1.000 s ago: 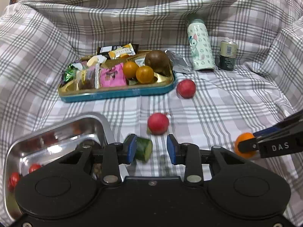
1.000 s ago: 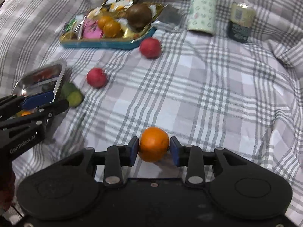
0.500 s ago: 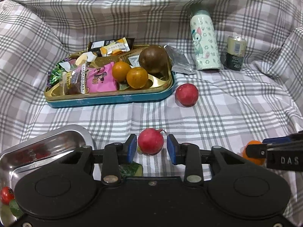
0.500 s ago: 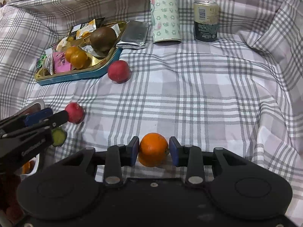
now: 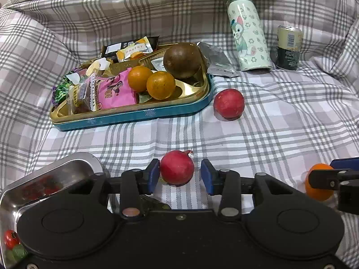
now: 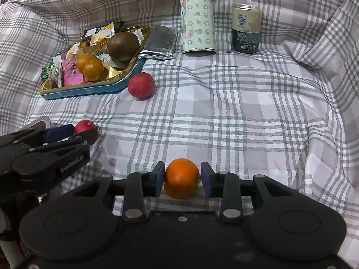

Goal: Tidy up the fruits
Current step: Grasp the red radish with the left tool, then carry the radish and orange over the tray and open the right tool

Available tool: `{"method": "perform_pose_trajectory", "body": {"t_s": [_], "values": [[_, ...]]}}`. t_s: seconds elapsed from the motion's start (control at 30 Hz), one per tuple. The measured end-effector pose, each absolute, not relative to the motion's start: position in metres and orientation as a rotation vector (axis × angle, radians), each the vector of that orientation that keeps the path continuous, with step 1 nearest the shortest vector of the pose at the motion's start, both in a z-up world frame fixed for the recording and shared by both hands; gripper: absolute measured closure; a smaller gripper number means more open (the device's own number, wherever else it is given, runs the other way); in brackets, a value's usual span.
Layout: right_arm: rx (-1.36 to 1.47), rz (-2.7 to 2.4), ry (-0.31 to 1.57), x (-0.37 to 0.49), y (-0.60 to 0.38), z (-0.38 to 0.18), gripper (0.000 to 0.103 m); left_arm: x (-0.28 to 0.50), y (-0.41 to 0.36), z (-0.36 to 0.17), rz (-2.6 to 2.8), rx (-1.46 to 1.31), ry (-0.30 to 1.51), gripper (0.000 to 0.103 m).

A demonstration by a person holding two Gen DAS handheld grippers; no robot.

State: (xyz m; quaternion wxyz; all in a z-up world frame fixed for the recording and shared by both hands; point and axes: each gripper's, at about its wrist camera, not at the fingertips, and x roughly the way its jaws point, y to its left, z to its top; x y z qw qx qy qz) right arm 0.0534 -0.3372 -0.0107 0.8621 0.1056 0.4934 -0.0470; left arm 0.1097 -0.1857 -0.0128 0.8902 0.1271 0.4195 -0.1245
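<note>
A: How far are you?

B: The cloth (image 5: 280,134) has loose fruit. The tin (image 5: 134,115) at 11 o'clock holds snacks and fruit. The steel tray (image 5: 74,163) at 8 o'clock has only a few small tomatoes.

A: And your grippers?

B: Your left gripper (image 5: 179,174) is opening around a radish (image 5: 177,167), not gripping it. Your right gripper (image 6: 182,178) holds an orange (image 6: 181,177). A second radish (image 5: 228,103) lies at 1 o'clock. I judge most sorting is left.
</note>
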Motion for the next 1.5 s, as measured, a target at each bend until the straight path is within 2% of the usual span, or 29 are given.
{"method": "perform_pose_trajectory", "body": {"t_s": [0.33,0.37,0.47,0.7,0.93,1.03,1.27,1.5], "values": [[0.229,-0.113,1.065,0.058,-0.336,-0.015,0.063,0.126,-0.174,-0.016,-0.303,0.206,0.950,0.046],[0.233,-0.117,1.066,0.059,-0.337,-0.015,0.063,0.128,-0.171,-0.015,-0.311,0.189,0.956,0.047],[0.250,-0.120,1.067,0.059,-0.338,-0.015,0.063,0.130,-0.167,-0.011,-0.313,0.183,0.937,0.060],[0.278,-0.121,1.026,0.055,-0.343,-0.010,0.065,0.122,-0.166,-0.012,-0.356,0.194,0.918,0.059],[0.101,-0.174,0.994,0.056,-0.322,-0.012,0.066,0.120,-0.165,-0.009,-0.363,0.165,0.908,0.060],[0.182,-0.125,0.991,0.055,-0.328,-0.009,0.066,0.115,-0.160,0.003,-0.368,0.129,0.883,0.060],[0.572,0.004,0.966,0.054,-0.367,-0.007,0.066,0.100,-0.141,0.042,-0.361,0.077,0.804,0.060],[0.523,-0.029,0.926,0.056,-0.352,0.000,0.066,0.084,-0.091,0.062,-0.273,0.024,0.769,0.060]]}}
